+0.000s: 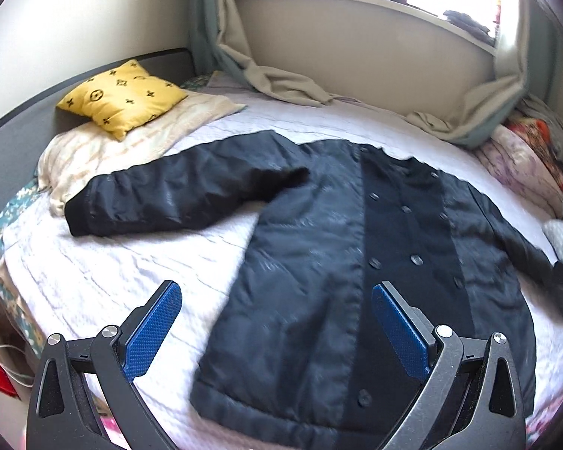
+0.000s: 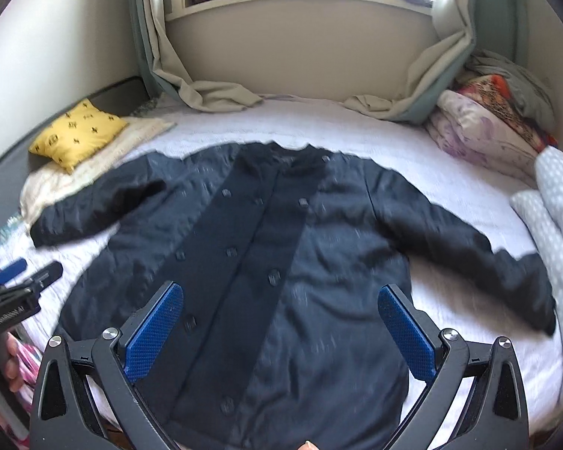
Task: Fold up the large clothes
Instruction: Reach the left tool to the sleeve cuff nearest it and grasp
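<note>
Both hand-held grippers (image 1: 276, 302) (image 2: 279, 305) wide open, empty, over coat (image 2: 281, 262) hem; bedspread (image 1: 112, 262) bare leftward.

Only readable bit I can spot: white lettering on the side of the left gripper (image 2: 26, 273), looks like "GenRobot.AI" but it's blurry. Nothing legible on the yellow pillow (image 1: 122, 97), just black symbols.
</note>
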Demonstrator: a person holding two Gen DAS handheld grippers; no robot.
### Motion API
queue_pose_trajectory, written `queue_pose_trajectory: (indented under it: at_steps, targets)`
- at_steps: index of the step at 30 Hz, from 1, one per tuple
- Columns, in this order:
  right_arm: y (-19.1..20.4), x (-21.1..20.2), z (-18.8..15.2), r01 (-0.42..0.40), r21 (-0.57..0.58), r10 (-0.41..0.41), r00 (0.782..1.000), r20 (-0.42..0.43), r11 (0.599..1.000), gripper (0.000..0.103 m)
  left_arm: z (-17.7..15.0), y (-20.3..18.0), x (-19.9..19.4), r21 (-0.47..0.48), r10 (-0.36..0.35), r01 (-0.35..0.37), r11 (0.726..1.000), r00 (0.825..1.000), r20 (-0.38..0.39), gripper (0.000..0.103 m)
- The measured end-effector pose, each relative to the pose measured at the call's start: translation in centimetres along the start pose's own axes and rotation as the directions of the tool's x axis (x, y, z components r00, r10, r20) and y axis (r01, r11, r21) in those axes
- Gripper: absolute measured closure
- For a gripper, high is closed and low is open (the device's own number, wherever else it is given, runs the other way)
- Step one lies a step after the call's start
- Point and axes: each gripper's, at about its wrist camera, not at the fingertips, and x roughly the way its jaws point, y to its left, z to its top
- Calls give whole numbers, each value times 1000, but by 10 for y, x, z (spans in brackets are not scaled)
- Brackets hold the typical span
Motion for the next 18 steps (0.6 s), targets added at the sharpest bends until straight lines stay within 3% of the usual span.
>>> queue_pose_trajectory:
  at_steps: [6,11,15,18]
  targets:
    - [-8,16,53,20,-29,-18,998,63,999,0,34,30,36,-81,10,-16,997,997,-71,0]
    - [-21,37,66,-10,-14,11,997,80,1000,0,56,67,71,-195,-6,-20,981,991,-134,0]
    - [-33,64,55,-22,-8,22,1000,10,1000,0,68,103,95,-321,-61,7,947,985,-160,4]
    - [-43,79,51,-59,39,61,997,-44,997,0,75,135,107,-434,-116,39,900,982,-152,5]
